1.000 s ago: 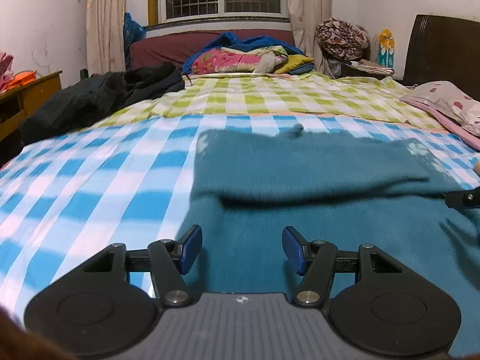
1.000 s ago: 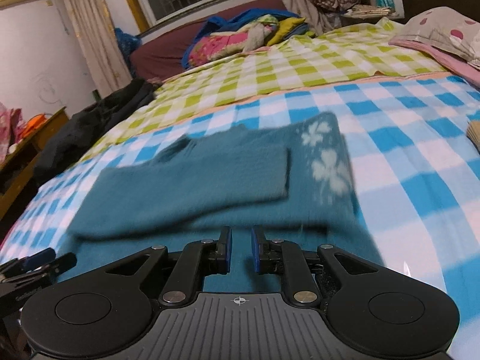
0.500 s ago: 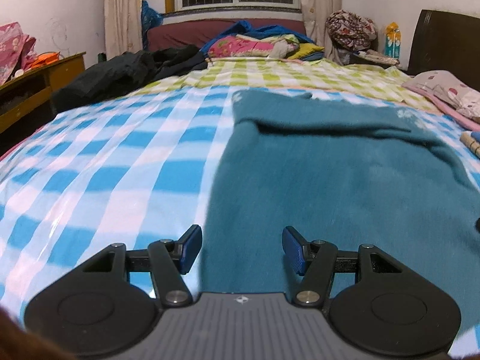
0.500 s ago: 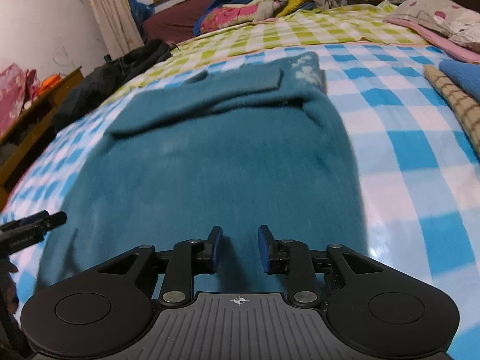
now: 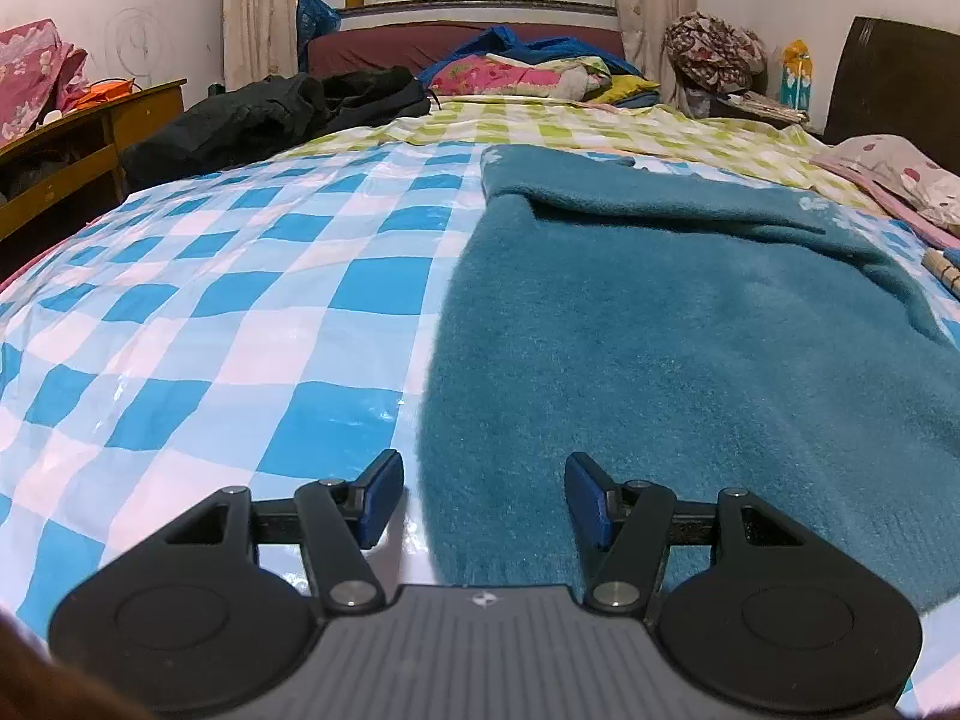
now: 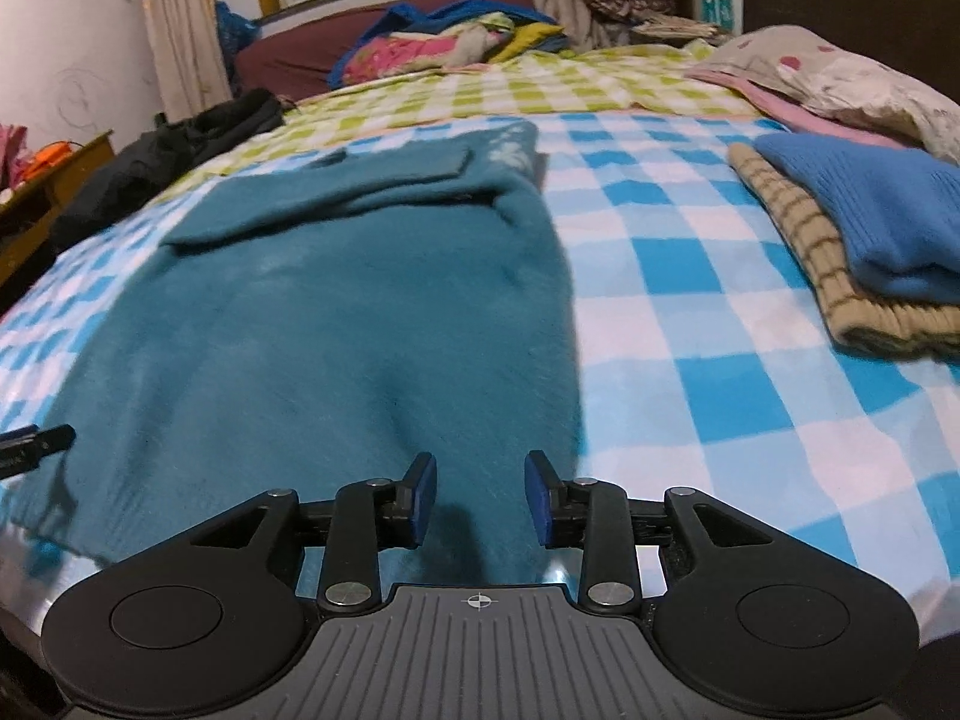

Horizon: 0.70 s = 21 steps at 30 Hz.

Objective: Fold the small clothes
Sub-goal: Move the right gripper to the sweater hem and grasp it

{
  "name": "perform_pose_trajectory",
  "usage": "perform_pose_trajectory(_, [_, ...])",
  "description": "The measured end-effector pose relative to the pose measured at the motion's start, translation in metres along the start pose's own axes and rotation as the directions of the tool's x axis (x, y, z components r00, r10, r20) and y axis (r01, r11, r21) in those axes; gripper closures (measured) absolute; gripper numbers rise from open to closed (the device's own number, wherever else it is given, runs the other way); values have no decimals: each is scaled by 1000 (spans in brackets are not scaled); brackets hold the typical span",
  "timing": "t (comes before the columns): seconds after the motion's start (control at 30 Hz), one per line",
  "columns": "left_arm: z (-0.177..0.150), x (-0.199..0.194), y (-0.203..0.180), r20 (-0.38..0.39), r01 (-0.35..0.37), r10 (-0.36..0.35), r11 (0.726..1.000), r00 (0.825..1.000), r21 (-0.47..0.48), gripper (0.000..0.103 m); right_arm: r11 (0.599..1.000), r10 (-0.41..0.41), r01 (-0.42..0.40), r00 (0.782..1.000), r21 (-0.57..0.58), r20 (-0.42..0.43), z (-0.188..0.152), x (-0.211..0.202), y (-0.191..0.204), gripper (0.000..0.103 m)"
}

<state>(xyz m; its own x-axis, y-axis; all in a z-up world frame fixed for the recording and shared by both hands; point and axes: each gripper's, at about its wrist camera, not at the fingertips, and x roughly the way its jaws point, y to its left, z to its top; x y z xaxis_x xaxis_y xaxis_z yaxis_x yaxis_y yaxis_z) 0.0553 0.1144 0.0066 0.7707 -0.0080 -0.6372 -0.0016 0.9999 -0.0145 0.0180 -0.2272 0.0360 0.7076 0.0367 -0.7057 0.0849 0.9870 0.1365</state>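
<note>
A teal fuzzy sweater [image 5: 690,324] lies flat on the blue-and-white checked sheet [image 5: 240,300], with its sleeves folded across the far end. My left gripper [image 5: 483,498] is open and empty over the sweater's near left hem corner. In the right wrist view the sweater [image 6: 336,312] fills the middle. My right gripper [image 6: 480,498] is open and empty over the near right part of the hem. The tip of the left gripper [image 6: 36,444] shows at the left edge of that view.
A folded stack with a blue knit [image 6: 864,216] on a striped tan piece [image 6: 822,276] lies to the right. A pillow [image 6: 840,84] sits beyond it. Black clothes [image 5: 270,114] and a colourful pile [image 5: 528,72] lie at the far end. A wooden desk [image 5: 72,162] stands left.
Both grippers have drawn back from the folded sleeves to the sweater's near hem. The right gripper has opened from nearly shut. The left gripper stayed open.
</note>
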Motion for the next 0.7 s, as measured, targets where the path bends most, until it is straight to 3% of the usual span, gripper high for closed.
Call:
perform_pose_trajectory(0.2, [-3,-1,1,2,1,-1,1000,1000,-9,36,1000,-23,23,999,-5,-38,-10,3,-2,70])
perform_pose_trajectory(0.3, [-4,-1,0,-4,-6,6,1000,1000,-17,31,999,-1,4,997,43,-77,-15,7,-9,69])
perform_pose_trajectory(0.53, [-3,0,7,-30,30,-32,997,999,-64,31,998,29,-24,996,65,-82,-19,3,-8,66])
perform_pose_trajectory(0.7, [-4,-1,6,-32,64,-67,995,997,-71,46,998,49,-44,994,53,-97,-18,3,-5,69])
